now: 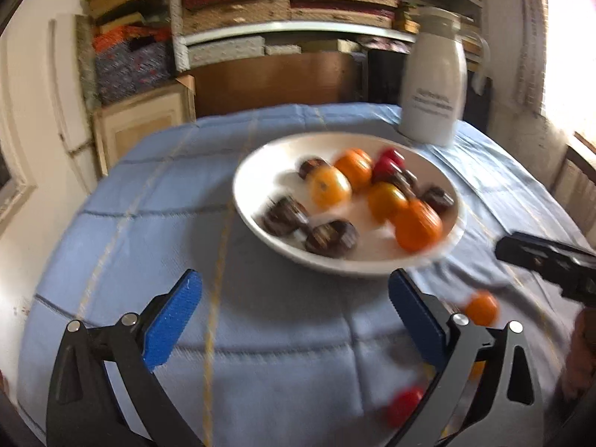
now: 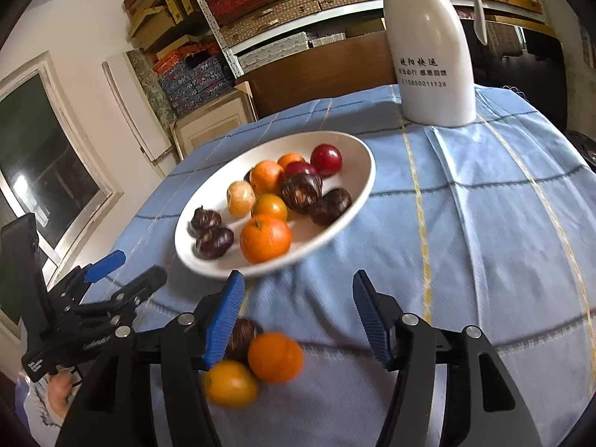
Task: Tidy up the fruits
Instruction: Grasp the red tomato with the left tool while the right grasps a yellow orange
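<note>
A white bowl (image 2: 350, 201) is seen on the bench, which is covered by a blue checked cloth (image 2: 465, 223); oranges (image 2: 265, 237), red fruits (image 2: 326, 159) and dark brown fruits (image 2: 301, 192) lie inside it. A white jug (image 2: 434, 59) stands behind the bowl, well apart from its rim. The left tool (image 1: 294, 301) is held spread wide over bare cloth in front of the bowl, with nothing between its blue pads. The right tool (image 2: 298, 305) is also held apart and pinches nothing. Just beside its left finger, on the cloth, an orange (image 2: 275, 357), a yellow-orange fruit (image 2: 231, 383) and a dark fruit (image 2: 244, 337) lie touching one another. A red fruit (image 1: 404, 406) is seen near the left tool in the left wrist view.
</note>
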A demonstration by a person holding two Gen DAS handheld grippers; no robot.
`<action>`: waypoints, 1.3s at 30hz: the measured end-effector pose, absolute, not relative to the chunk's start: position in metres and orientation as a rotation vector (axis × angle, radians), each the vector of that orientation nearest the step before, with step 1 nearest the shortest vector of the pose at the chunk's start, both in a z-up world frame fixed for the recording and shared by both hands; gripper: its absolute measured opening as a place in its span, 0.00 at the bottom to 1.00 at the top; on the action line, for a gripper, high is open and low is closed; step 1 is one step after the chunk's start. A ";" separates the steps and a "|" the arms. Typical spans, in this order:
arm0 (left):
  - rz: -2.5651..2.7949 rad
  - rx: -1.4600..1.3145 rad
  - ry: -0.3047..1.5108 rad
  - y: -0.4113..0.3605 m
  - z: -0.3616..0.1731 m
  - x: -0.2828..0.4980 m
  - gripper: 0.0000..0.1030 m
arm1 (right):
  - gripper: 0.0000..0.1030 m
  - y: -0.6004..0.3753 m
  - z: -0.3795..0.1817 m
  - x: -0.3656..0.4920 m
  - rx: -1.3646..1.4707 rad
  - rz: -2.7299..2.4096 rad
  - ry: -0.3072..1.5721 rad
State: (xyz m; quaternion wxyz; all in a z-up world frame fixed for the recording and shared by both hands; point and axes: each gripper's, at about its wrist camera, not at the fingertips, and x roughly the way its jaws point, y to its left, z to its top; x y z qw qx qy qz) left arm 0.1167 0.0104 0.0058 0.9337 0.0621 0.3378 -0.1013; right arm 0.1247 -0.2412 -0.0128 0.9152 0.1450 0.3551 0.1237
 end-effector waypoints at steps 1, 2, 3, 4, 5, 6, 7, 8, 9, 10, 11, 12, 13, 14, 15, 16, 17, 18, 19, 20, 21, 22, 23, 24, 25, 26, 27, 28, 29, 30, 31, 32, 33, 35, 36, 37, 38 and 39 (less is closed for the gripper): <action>-0.244 0.137 0.708 0.008 0.002 0.106 0.95 | 0.60 -0.242 -0.014 0.121 0.294 0.255 0.732; -0.270 0.151 0.718 0.006 -0.001 0.098 0.95 | 0.61 -0.243 -0.014 0.115 0.289 0.256 0.731; -0.294 0.168 0.726 0.003 -0.004 0.090 0.95 | 0.64 -0.243 -0.015 0.111 0.287 0.256 0.730; -0.326 0.190 0.733 -0.001 -0.007 0.080 0.95 | 0.66 -0.244 -0.015 0.107 0.285 0.254 0.727; -0.350 0.206 0.737 -0.004 -0.009 0.074 0.95 | 0.67 -0.245 -0.016 0.103 0.284 0.249 0.724; -0.375 0.222 0.739 -0.008 -0.011 0.067 0.95 | 0.67 -0.246 -0.017 0.101 0.285 0.247 0.724; -0.399 0.239 0.739 -0.012 -0.013 0.060 0.95 | 0.67 -0.248 -0.018 0.099 0.288 0.245 0.724; -0.415 0.252 0.740 -0.016 -0.015 0.056 0.95 | 0.67 -0.250 -0.018 0.096 0.296 0.244 0.725; -0.432 0.266 0.745 -0.019 -0.017 0.053 0.95 | 0.67 -0.252 -0.019 0.095 0.303 0.244 0.726; -0.442 0.272 0.751 -0.021 -0.018 0.052 0.95 | 0.67 -0.253 -0.019 0.094 0.308 0.244 0.725; -0.451 0.274 0.758 -0.023 -0.020 0.052 0.95 | 0.67 -0.255 -0.020 0.092 0.315 0.243 0.724; -0.459 0.272 0.768 -0.023 -0.021 0.052 0.95 | 0.67 -0.256 -0.020 0.090 0.322 0.244 0.724; -0.462 0.268 0.773 -0.024 -0.022 0.053 0.95 | 0.67 -0.257 -0.021 0.088 0.328 0.247 0.725; -0.467 0.261 0.779 -0.024 -0.023 0.054 0.94 | 0.67 -0.257 -0.021 0.087 0.332 0.250 0.726; -0.473 0.252 0.785 -0.023 -0.024 0.053 0.88 | 0.67 -0.258 -0.022 0.086 0.337 0.253 0.728; -0.483 0.244 0.794 -0.023 -0.025 0.054 0.83 | 0.67 -0.258 -0.022 0.086 0.337 0.254 0.728; -0.492 0.242 0.803 -0.023 -0.027 0.055 0.75 | 0.67 -0.257 -0.022 0.086 0.336 0.255 0.731; -0.499 0.242 0.812 -0.024 -0.028 0.057 0.71 | 0.67 -0.257 -0.023 0.086 0.334 0.257 0.734; -0.506 0.248 0.823 -0.025 -0.029 0.058 0.71 | 0.67 -0.256 -0.023 0.086 0.332 0.259 0.735; -0.510 0.255 0.827 -0.027 -0.030 0.058 0.67 | 0.67 -0.255 -0.023 0.085 0.328 0.262 0.737; -0.516 0.263 0.830 -0.029 -0.031 0.058 0.60 | 0.67 -0.254 -0.023 0.085 0.325 0.264 0.738; -0.524 0.272 0.834 -0.031 -0.032 0.058 0.60 | 0.67 -0.253 -0.023 0.085 0.322 0.265 0.738; -0.529 0.279 0.837 -0.033 -0.033 0.058 0.60 | 0.67 -0.252 -0.023 0.084 0.318 0.269 0.740; -0.533 0.284 0.843 -0.034 -0.034 0.058 0.52 | 0.67 -0.251 -0.023 0.084 0.315 0.272 0.742; -0.538 0.288 0.856 -0.035 -0.036 0.059 0.46 | 0.67 -0.248 -0.023 0.084 0.308 0.277 0.746; -0.539 0.287 0.868 -0.036 -0.038 0.061 0.40 | 0.67 -0.247 -0.024 0.084 0.303 0.281 0.748; -0.539 0.284 0.875 -0.036 -0.039 0.062 0.37 | 0.67 -0.244 -0.024 0.084 0.294 0.287 0.751; -0.539 0.279 0.878 -0.035 -0.040 0.062 0.34 | 0.67 -0.243 -0.025 0.083 0.288 0.291 0.754; -0.537 0.273 0.874 -0.034 -0.038 0.062 0.30 | 0.67 -0.239 -0.025 0.082 0.277 0.298 0.757; -0.538 0.267 0.870 -0.033 -0.037 0.062 0.28 | 0.67 -0.237 -0.026 0.082 0.269 0.304 0.759; -0.535 0.261 0.865 -0.031 -0.036 0.062 0.28 | 0.67 -0.234 -0.026 0.080 0.260 0.313 0.763; -0.531 0.257 0.861 -0.030 -0.035 0.061 0.28 | 0.67 -0.232 -0.027 0.080 0.254 0.319 0.767; -0.522 0.251 0.854 -0.028 -0.034 0.061 0.28 | 0.67 -0.228 -0.028 0.078 0.246 0.329 0.773; -0.510 0.240 0.848 -0.025 -0.032 0.062 0.28 | 0.67 -0.218 -0.032 0.075 0.220 0.355 0.793; -0.508 0.233 0.846 -0.023 -0.031 0.063 0.28 | 0.67 -0.215 -0.033 0.075 0.209 0.366 0.799; -0.506 0.231 0.845 -0.023 -0.031 0.063 0.28 | 0.67 -0.210 -0.033 0.074 0.195 0.378 0.805; -0.506 0.231 0.845 -0.023 -0.031 0.063 0.28 | 0.67 -0.203 -0.034 0.073 0.175 0.389 0.811; -0.506 0.235 0.848 -0.024 -0.031 0.063 0.28 | 0.67 -0.201 -0.035 0.072 0.166 0.395 0.814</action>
